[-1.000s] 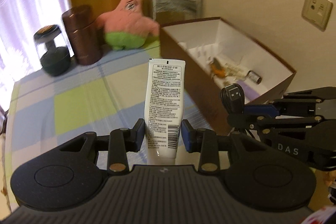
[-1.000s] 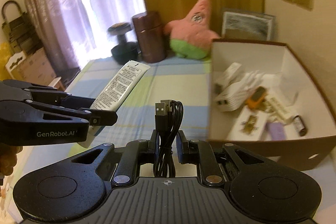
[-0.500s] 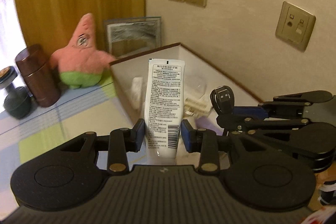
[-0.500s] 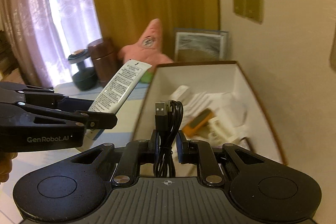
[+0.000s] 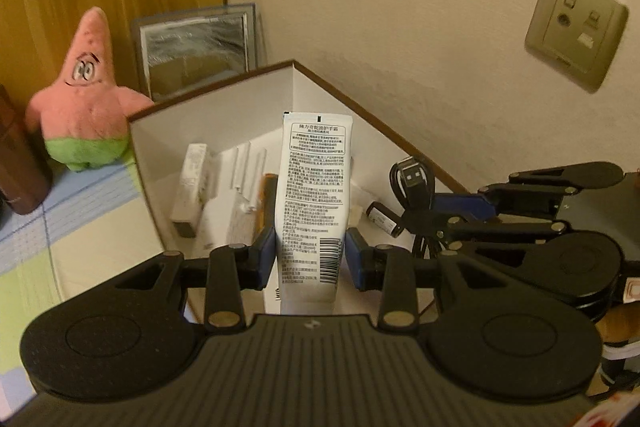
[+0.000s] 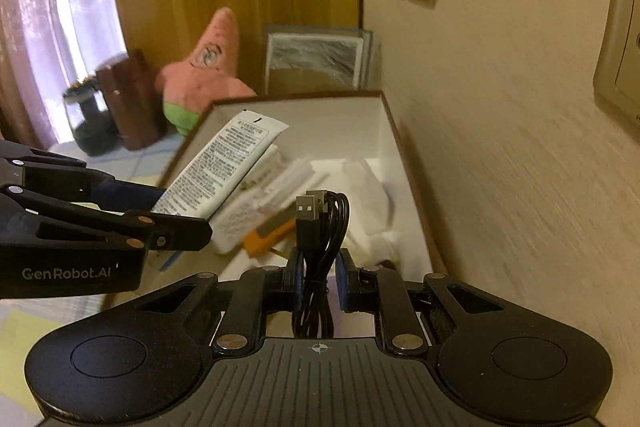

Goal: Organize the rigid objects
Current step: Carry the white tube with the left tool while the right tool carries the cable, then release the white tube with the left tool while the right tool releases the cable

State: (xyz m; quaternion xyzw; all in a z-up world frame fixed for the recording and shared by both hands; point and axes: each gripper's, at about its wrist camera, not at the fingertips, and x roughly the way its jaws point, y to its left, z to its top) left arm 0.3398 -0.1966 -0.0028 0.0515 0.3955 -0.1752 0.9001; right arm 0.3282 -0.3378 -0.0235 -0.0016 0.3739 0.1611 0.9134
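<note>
Since a second ago both views are swung from the checked bed cover toward the wall — the brown box [image 5: 224, 99] now fills the centre of each frame. The left tool [image 5: 310, 259] is clenched on the white tube [image 5: 314, 195], held upright over the box interior. The right tool [image 6: 318, 269] is clenched on the coiled black USB cable [image 6: 320, 227], seen at the right in the left view. Both things are judged to be carried over the box — only the release is left.
</note>
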